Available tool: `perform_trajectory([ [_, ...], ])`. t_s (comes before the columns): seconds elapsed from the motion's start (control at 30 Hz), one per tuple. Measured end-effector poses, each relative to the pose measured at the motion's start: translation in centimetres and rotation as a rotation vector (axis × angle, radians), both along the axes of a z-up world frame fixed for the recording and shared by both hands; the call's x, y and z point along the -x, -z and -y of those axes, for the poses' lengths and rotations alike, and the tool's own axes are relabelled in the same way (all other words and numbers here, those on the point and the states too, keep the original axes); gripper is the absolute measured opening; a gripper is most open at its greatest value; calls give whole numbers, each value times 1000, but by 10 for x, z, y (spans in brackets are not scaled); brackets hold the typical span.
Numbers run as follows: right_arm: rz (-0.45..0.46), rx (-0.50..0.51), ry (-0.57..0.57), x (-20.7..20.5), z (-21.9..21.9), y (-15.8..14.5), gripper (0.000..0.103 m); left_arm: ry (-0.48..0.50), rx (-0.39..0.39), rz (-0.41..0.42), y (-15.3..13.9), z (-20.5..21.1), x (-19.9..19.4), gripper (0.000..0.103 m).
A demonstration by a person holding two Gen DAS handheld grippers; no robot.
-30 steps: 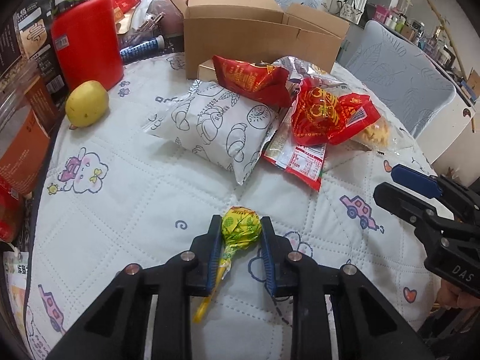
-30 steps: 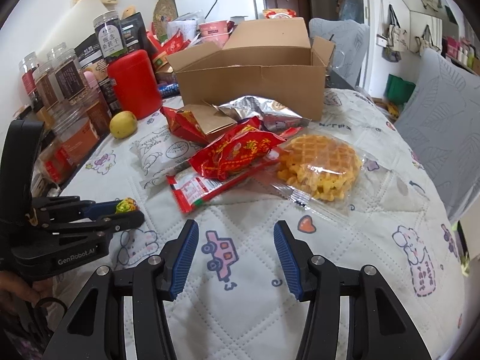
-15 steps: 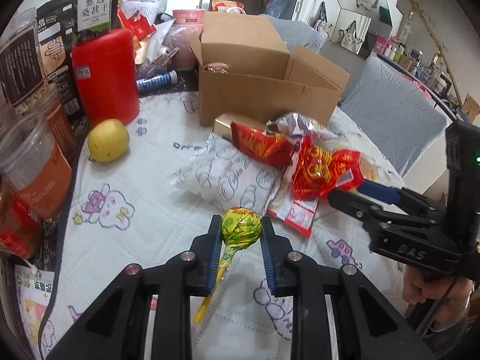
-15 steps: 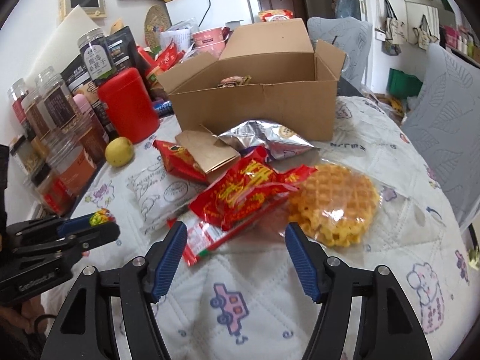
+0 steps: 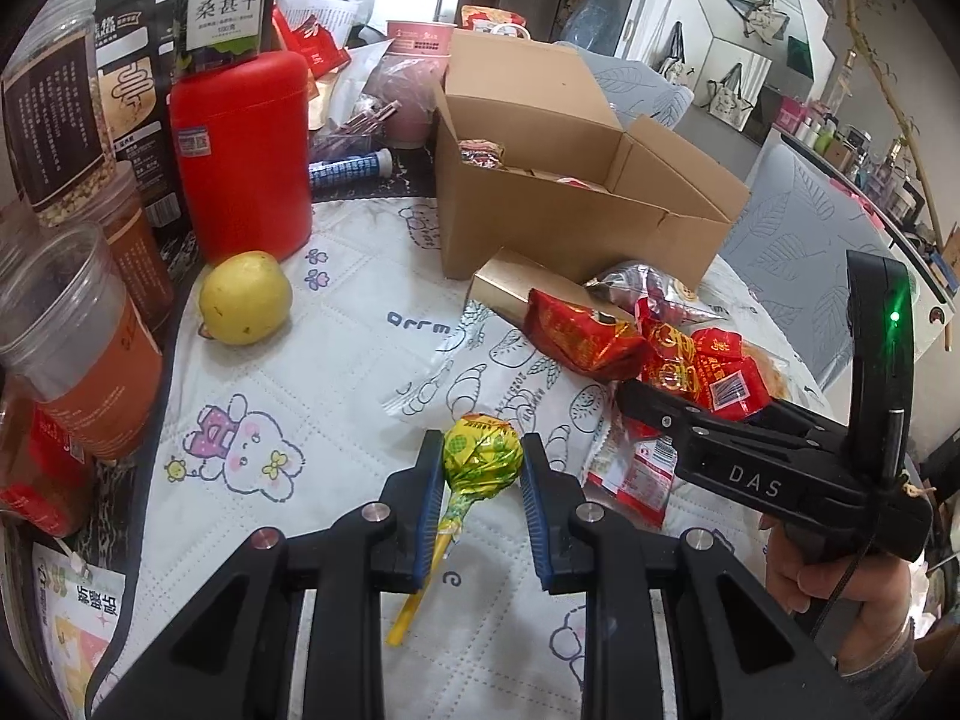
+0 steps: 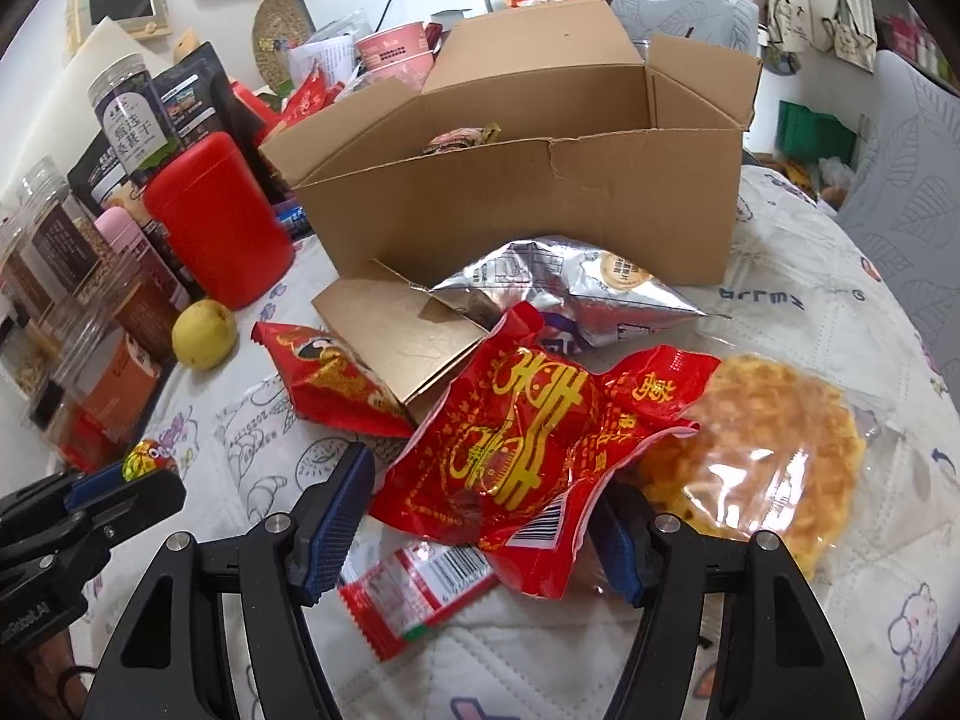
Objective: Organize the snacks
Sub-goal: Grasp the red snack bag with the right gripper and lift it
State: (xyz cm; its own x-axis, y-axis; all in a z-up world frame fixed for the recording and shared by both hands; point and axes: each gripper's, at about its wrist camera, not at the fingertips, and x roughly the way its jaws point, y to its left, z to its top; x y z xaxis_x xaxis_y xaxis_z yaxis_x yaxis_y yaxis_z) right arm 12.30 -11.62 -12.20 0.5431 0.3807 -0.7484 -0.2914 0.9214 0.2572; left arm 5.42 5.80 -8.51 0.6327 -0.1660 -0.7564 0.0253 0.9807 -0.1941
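My left gripper [image 5: 480, 450] is shut on a yellow-green wrapped lollipop [image 5: 483, 462], held above the quilted tablecloth with its yellow stick hanging down. The open cardboard box [image 5: 576, 228] stands behind the snack pile, with a few packets inside. My right gripper [image 6: 480, 498] is open, and a large red foil packet [image 6: 510, 438] lies between its fingers; its right pad is partly hidden behind the packet. Next to that packet are a bagged waffle [image 6: 768, 462], a silver bag [image 6: 576, 288], a small gold carton [image 6: 402, 336] and another red packet [image 6: 324, 384].
A yellow fruit [image 5: 245, 297], a red canister [image 5: 240, 150] and several jars [image 5: 78, 348] line the left edge. A white bag printed with bread drawings [image 5: 498, 372] lies in the middle. Cups and clutter crowd the space behind the box. A grey padded chair [image 5: 798, 264] stands at the right.
The left gripper has risen and moved towards the box with the lollipop. The right gripper has moved forward over the snack pile, its jaws have widened, and the red packet now lies between them.
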Motion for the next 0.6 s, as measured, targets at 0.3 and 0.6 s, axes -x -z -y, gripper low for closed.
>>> perform_trajectory([
  [0.3,15,19,19,-1,0,-1,44,-2,12,-22,6,-1,-1,24],
  [0.6,21,17,6,17,7,-4,41,17,8,-10,1,6,6,25],
])
